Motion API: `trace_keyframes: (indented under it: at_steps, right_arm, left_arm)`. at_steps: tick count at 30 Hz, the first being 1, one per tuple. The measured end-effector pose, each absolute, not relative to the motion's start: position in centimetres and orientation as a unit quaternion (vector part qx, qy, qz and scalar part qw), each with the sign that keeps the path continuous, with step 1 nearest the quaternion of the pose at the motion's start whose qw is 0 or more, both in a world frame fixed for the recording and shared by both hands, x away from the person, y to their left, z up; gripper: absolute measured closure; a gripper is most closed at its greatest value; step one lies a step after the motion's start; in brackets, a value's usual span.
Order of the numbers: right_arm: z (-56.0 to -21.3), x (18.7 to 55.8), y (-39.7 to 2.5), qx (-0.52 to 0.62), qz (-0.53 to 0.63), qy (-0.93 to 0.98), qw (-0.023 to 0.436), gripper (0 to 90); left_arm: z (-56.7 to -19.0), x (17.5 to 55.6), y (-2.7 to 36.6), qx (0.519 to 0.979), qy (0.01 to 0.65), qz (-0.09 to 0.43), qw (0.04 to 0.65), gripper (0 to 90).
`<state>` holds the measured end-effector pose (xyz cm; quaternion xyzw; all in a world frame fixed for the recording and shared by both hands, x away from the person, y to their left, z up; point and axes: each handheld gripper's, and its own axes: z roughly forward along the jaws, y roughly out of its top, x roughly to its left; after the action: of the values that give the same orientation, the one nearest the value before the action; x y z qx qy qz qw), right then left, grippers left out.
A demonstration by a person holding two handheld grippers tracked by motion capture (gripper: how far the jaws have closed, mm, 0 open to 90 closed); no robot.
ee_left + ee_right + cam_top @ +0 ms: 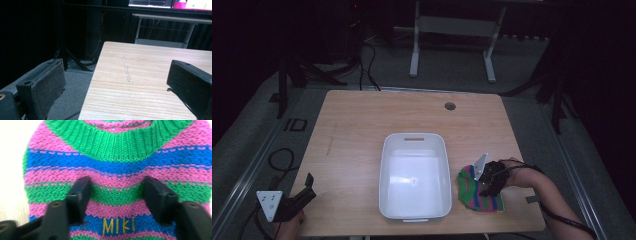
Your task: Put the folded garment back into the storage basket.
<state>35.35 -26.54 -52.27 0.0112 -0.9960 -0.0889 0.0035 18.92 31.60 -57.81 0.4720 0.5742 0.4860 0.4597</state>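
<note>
High view: pale wood-grain tabletop [357, 130] with rounded corners, a round grommet hole [450, 106] near its far edge and a faint grey scuff line [331, 142] toward its left edge. White rectangular bin [414, 176] with handle slots stands near the middle of the near edge, inside bare. Striped knit sweater [472, 192], small, in pink, green and blue bands, lies flat beside the bin's right wall near the near right corner. Right tongs [488, 185], held by a hand [519, 175] with a cable along the forearm, sit directly over the sweater; a grey three-cornered plate stands up on top. Left tongs [308, 186] rest at the near left corner, well apart from the bin. Room: dark, grey floor mat around the tabletop, black cables [282, 160] looped on the floor at left, a white table frame [452, 30] beyond the far edge. Left gripper view: jaws spread wide with nothing between them, one over the floor, the other over the tabletop's left edge; the scuff line [126, 70] runs along the wood; lit screens [170, 3] show at the back of the room. Right gripper view: jaws parted and pressed down onto the sweater [115, 157], a band of knit lying between them but not pinched; green ribbed collar at the top, yellow stitched letters "MIKI" [118, 225] between the jaw bases.
</note>
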Motion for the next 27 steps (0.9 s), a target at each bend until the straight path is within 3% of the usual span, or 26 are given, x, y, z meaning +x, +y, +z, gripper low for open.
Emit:
trace_keyframes:
  at_steps: [3,6,15,27]
  right_arm:
    - [-52.2,35.2,-27.0,0.001,-0.112,-0.994,0.008,66.9]
    - [-52.3,35.1,-27.5,-0.011,-0.134,-0.991,0.015,73.6]
    - [-51.5,34.9,-27.2,-0.021,-0.128,-0.991,0.014,77.2]
    - [-47.8,34.6,-28.3,-0.034,-0.162,-0.986,0.001,77.6]
  left_arm:
    - [-57.8,18.9,31.6,0.472,0.574,0.486,0.46,2.2]
    - [-57.8,18.9,31.6,0.471,0.575,0.486,0.46,2.2]
    - [-57.8,19.0,31.6,0.471,0.577,0.484,0.459,2.2]
    - [-57.8,19.0,31.6,0.471,0.577,0.484,0.46,2.2]
